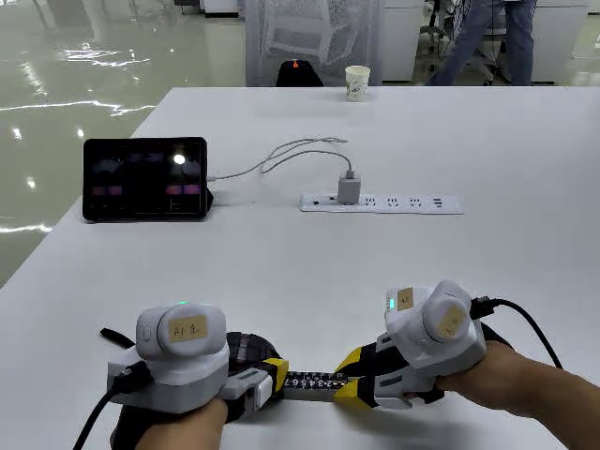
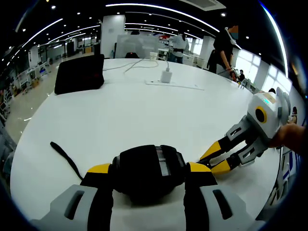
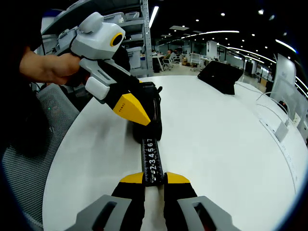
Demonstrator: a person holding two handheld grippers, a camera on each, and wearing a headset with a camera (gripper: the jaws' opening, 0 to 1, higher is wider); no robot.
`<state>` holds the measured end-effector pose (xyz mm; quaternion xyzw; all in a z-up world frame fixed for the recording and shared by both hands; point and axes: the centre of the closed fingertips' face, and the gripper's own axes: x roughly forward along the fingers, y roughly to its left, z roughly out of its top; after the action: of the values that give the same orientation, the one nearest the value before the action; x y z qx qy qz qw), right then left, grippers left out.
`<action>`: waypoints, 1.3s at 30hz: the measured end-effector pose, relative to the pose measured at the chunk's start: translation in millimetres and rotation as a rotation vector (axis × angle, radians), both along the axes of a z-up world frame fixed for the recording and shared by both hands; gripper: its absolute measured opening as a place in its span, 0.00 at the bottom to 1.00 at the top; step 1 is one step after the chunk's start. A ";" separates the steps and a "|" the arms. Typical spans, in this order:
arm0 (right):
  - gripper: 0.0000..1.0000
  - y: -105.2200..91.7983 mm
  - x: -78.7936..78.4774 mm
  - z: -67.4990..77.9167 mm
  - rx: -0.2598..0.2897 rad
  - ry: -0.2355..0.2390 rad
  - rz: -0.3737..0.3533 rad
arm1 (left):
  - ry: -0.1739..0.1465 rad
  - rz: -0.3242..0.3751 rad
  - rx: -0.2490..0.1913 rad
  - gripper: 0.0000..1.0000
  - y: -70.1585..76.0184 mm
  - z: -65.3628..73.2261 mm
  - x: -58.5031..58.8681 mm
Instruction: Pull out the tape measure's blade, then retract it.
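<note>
tape measure [image 2: 144,163] near us, well short of power strip [image 1: 380,202] | left gripper [image 2: 149,169] clamps it, rigid and compact | right gripper [image 3: 154,179] pinches blade [image 3: 150,159] end | we judge blade thin, springy: grip it at that end

near edge: left tool [image 2: 149,168] on the tape measure [image 1: 246,349], right tool [image 1: 349,377] just beside; blade [image 1: 314,382] bridges the gap, no pass between at desk level.
mid desk: bare desk [image 1: 309,272] up to the power strip [image 1: 380,202], wide lane.
left: black strap [image 2: 62,154] flat beside the tape measure, low snag.
far left: tablet [image 1: 145,178] propped up near the edge.
far centre: charger [image 1: 349,187] stands on the power strip; cable [image 1: 281,155] loops toward the tablet.
far edge: paper cup [image 1: 357,82], well apart.
right: desk bare beyond the right tool.
</note>
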<state>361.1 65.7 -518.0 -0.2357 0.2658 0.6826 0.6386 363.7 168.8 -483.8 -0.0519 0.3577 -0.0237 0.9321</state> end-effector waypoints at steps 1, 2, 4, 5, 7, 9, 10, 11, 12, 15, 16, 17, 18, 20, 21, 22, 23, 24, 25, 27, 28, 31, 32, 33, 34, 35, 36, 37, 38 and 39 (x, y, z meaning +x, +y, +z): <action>0.11 0.5 0.1 0.0 0.000 -0.001 0.001 | 0.000 0.000 0.000 0.53 -0.1 0.0 0.0; 0.11 1.3 0.0 0.0 0.001 -0.001 0.001 | 0.000 0.000 -0.001 0.53 0.0 0.0 0.0; 0.11 2.7 -0.1 -0.1 0.002 -0.001 0.002 | 0.000 0.000 -0.001 0.53 0.0 0.0 0.0; 0.11 3.6 0.0 -0.2 0.002 -0.001 0.002 | 0.000 0.000 -0.001 0.54 -0.1 0.0 0.0; 0.11 5.2 -0.1 -0.4 0.003 -0.002 0.003 | 0.000 0.000 -0.001 0.54 -0.1 0.0 0.0; 0.11 6.5 -0.1 -0.4 0.003 -0.003 0.004 | 0.001 0.001 -0.002 0.53 -0.1 -0.1 0.0; 0.11 7.5 -0.3 -0.6 0.003 -0.002 0.005 | 0.001 0.001 -0.002 0.54 -0.2 -0.2 -0.1; 0.11 8.1 -0.4 -0.6 0.003 -0.003 0.006 | 0.001 0.001 -0.002 0.53 -0.2 -0.2 0.0; 0.11 9.1 -0.6 -0.7 0.003 -0.004 0.008 | 0.002 0.000 -0.002 0.53 -0.1 -0.3 0.1; 0.11 11.4 -0.6 -0.8 0.005 -0.003 0.009 | 0.001 0.000 -0.003 0.54 0.0 -0.7 0.4; 0.11 12.1 -0.8 -0.8 0.006 -0.004 0.009 | 0.001 0.000 -0.003 0.54 0.1 -0.7 0.6; 0.11 13.2 -0.9 -0.7 0.006 -0.004 0.009 | 0.002 0.000 -0.003 0.54 0.0 -0.8 0.6; 0.11 13.9 -1.0 -0.7 0.007 -0.003 0.009 | 0.002 0.000 -0.004 0.54 0.0 -0.8 0.6; 0.11 15.7 -1.6 -0.6 0.008 -0.003 0.012 | 0.002 -0.001 -0.004 0.54 0.1 -0.7 0.5; 0.11 16.5 -1.6 -0.6 0.009 -0.004 0.012 | 0.002 -0.001 -0.004 0.54 0.1 -0.7 0.5; 0.11 18.0 -1.9 -0.5 0.010 -0.004 0.012 | 0.002 0.000 -0.005 0.54 0.2 -0.7 0.6; 0.11 19.0 -2.2 -0.5 0.011 -0.003 0.013 | 0.002 0.000 -0.005 0.54 0.2 -0.7 0.6; 0.11 20.0 -2.3 -0.4 0.011 -0.003 0.014 | 0.002 -0.001 -0.005 0.54 0.2 -0.7 0.6; 0.11 21.6 -2.4 -0.4 0.013 -0.003 0.015 | 0.002 -0.001 -0.006 0.54 0.2 -0.6 0.6; 0.11 23.9 -2.6 -0.4 0.014 -0.004 0.015 | 0.002 -0.001 -0.005 0.54 0.3 -0.6 0.6; 0.11 25.4 -3.2 -0.5 0.015 -0.005 0.016 | 0.002 -0.001 -0.006 0.54 0.4 -0.6 0.6; 0.11 29.1 -3.9 -0.2 0.018 -0.005 0.018 | 0.002 -0.001 -0.006 0.54 0.6 -0.5 0.6; 0.11 30.5 -3.8 -0.5 0.017 -0.006 0.019 | 0.001 0.000 -0.008 0.54 0.7 -0.5 0.7; 0.11 31.2 -3.8 -0.4 0.017 -0.007 0.021 | 0.001 0.000 -0.008 0.54 0.7 -0.5 0.8; 0.11 31.9 -3.7 -0.6 0.017 -0.007 0.022 | 0.001 0.000 -0.008 0.54 0.8 -0.5 0.9; 0.11 33.0 -3.8 -0.7 0.018 -0.005 0.022 | 0.001 0.000 -0.008 0.54 0.7 -0.6 0.9; 0.11 33.6 -3.9 -0.7 0.019 -0.004 0.022 | 0.001 0.000 -0.008 0.54 0.8 -0.6 0.9; 0.11 34.5 -4.1 -0.6 0.022 -0.003 0.022 | 0.001 0.000 -0.010 0.54 0.8 -0.6 0.9; 0.11 35.2 -4.2 -0.7 0.023 -0.002 0.022 | 0.002 0.000 -0.010 0.54 0.8 -0.6 1.0; 0.11 36.1 -4.4 -0.7 0.024 -0.001 0.023 | 0.002 0.000 -0.010 0.54 0.6 -0.5 0.9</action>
<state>356.7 101.8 -518.7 -0.2315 0.2543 0.6930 0.6337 364.5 169.4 -484.3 -0.0568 0.3585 -0.0255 0.9315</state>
